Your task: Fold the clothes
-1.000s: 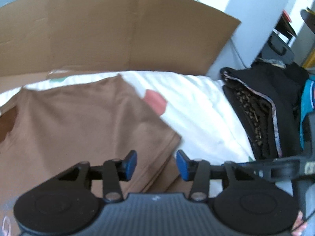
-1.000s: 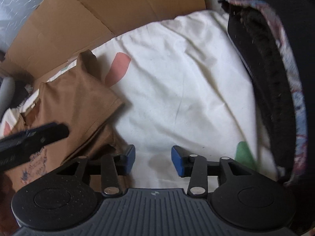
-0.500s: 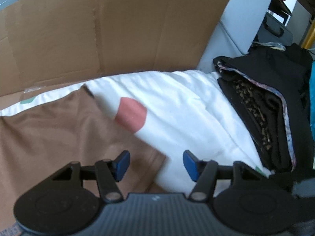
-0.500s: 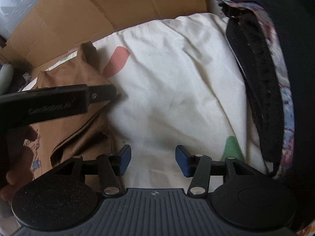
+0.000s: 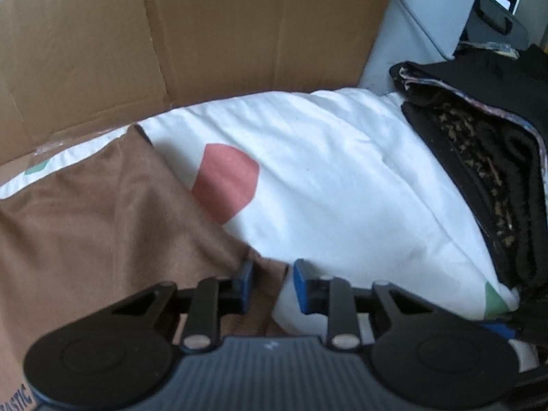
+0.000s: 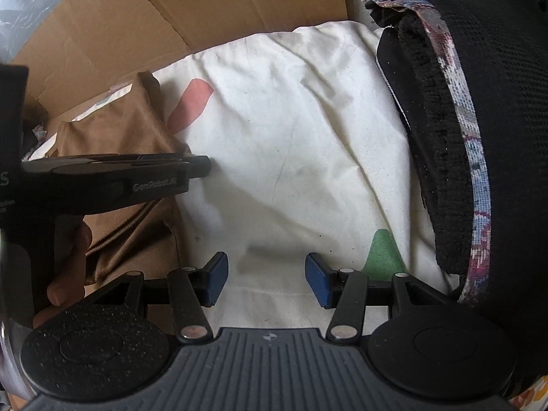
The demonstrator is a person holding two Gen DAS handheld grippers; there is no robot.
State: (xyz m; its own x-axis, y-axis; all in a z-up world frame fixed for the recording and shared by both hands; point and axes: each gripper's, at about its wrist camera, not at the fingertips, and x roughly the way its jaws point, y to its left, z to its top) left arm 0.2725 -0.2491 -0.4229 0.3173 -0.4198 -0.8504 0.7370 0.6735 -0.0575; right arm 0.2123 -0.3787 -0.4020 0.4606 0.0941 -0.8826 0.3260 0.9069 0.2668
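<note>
Brown garment (image 5: pixel 102 226) lies on the white sheet (image 5: pixel 342 188), left of and beneath the left gripper (image 5: pixel 270 284). Left wrist view: the jaws are closing, a narrow gap between them, with the garment's corner in that gap; pad contact with the cloth cannot be confirmed. Black clothes pile (image 5: pixel 486 157) lies well right of the fingers, cardboard (image 5: pixel 205 27) beyond.

Right wrist view: right gripper (image 6: pixel 267 279) stands wide over bare sheet (image 6: pixel 291 137), nothing between the jaws. Garment (image 6: pixel 130 137) lies to its left, under the left gripper (image 6: pixel 198 167). Black pile (image 6: pixel 479 120) is to the right.
</note>
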